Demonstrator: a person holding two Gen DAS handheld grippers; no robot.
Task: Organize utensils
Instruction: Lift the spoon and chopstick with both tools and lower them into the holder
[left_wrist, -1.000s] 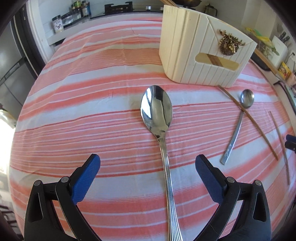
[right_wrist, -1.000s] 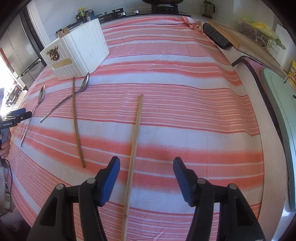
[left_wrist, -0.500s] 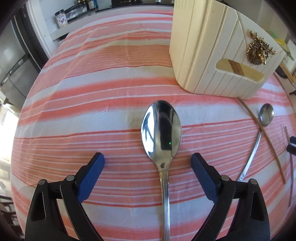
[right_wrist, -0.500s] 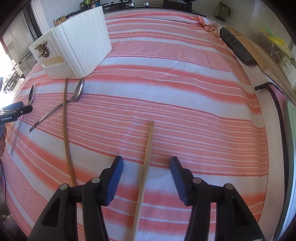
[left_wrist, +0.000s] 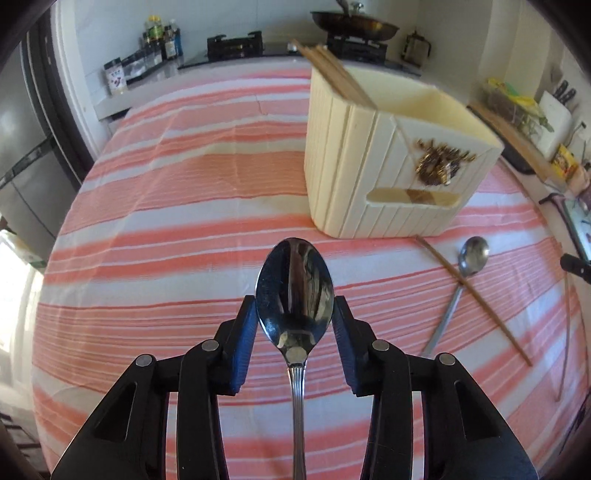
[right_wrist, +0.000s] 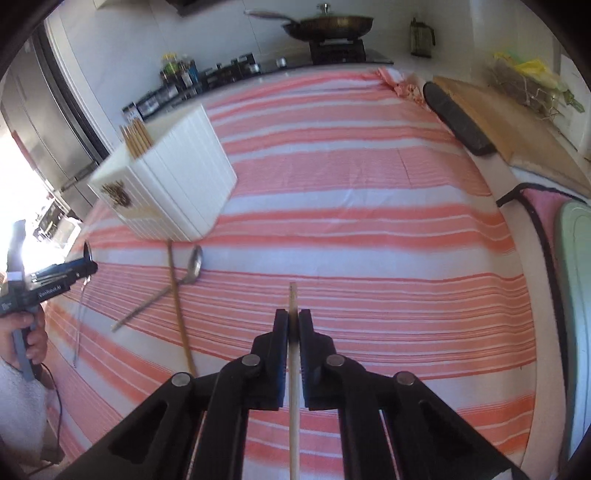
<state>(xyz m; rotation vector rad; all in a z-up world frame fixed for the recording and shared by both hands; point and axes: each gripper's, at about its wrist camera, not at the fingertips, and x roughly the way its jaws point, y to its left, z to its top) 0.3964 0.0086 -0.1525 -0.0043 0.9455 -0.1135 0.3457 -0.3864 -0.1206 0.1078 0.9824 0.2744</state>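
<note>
A: Status? 
B: Left gripper (left_wrist: 294, 317) closing on big spoon (left_wrist: 294, 295); right gripper (right_wrist: 293, 325) clamped on chopstick (right_wrist: 293, 387). 
A: Left? 
B: Small spoon (left_wrist: 471, 256), another chopstick (left_wrist: 476, 295) right of holder (left_wrist: 369, 166).

Both grippers: black plastic linkage arms w/ round silver rivets, blue pads (left_wrist: 246, 332) on fingertips; left gripper (right_wrist: 86, 267) carries white lettering, black cable, grey handle.

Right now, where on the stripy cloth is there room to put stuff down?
Left of the white utensil holder the striped cloth lies bare. Right of it is crowded: a small spoon crossing a loose chopstick.
</note>
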